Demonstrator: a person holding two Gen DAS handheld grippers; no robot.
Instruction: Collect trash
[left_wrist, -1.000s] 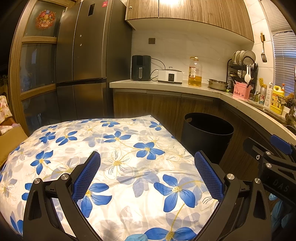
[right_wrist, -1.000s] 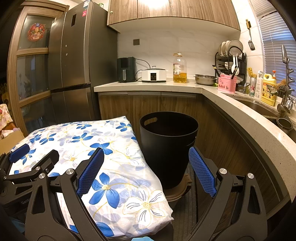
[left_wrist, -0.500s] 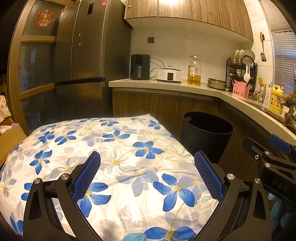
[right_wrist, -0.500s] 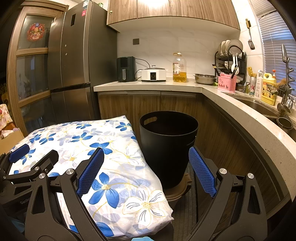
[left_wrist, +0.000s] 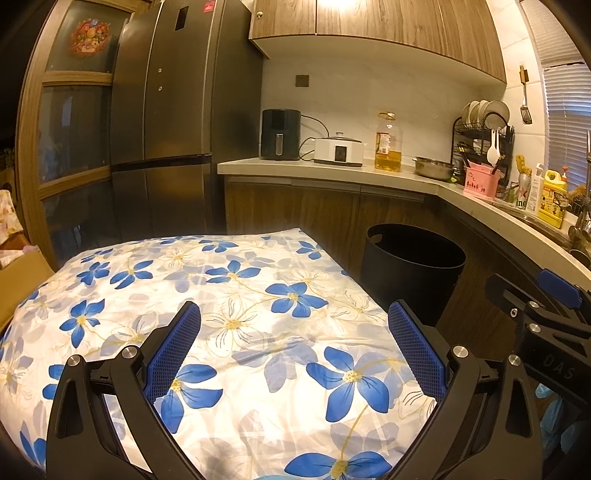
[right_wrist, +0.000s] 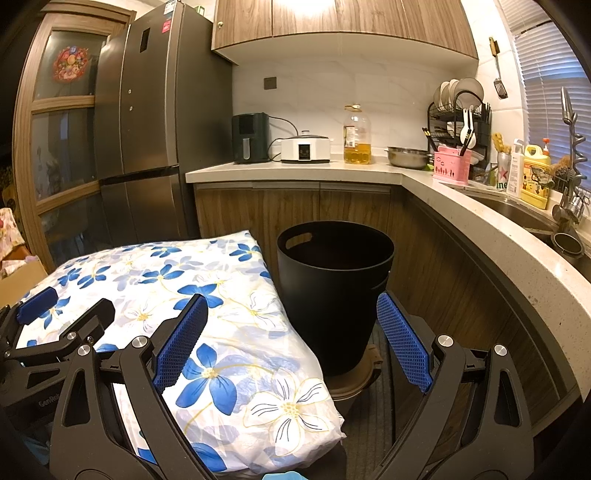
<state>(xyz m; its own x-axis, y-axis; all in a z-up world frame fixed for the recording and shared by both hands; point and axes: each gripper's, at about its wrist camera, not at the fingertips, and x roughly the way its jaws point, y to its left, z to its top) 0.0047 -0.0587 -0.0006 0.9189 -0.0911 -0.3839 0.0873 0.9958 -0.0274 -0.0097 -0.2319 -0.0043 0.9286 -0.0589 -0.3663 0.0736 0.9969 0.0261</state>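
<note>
left gripper (left_wrist: 293, 347): jaws wide open, nothing between the blue pads. it hovers above the flowered cushion (left_wrist: 207, 314), in almost the same place as one second ago.
right gripper (right_wrist: 291, 341): jaws also wide open and empty. it looks toward the black bin (right_wrist: 334, 291), with one finger over the corner of the cushion and the other beside the bin wall.
what has changed: very little. in the left view the scene has slid only a small bit compared with the earlier pictures; in the right view i see no real shift. both jaws have the same opening as before.
what it means: i judge that the collecting has not started, or that there is a pause. no grasp is being prepared at this moment.
trash: no clear piece of trash is visible on the cushion or on the floor. a bit of light blue material shows at the bottom edge of both views, but i cannot tell what it is.
bin: it stands upright on a brown base (right_wrist: 354, 380), just beside the cushion and in front of the wooden cabinets (right_wrist: 295, 210). its inside is dark, so the content is hidden.
next need: first to find something to pick, and the bin is already near for dropping.
</note>
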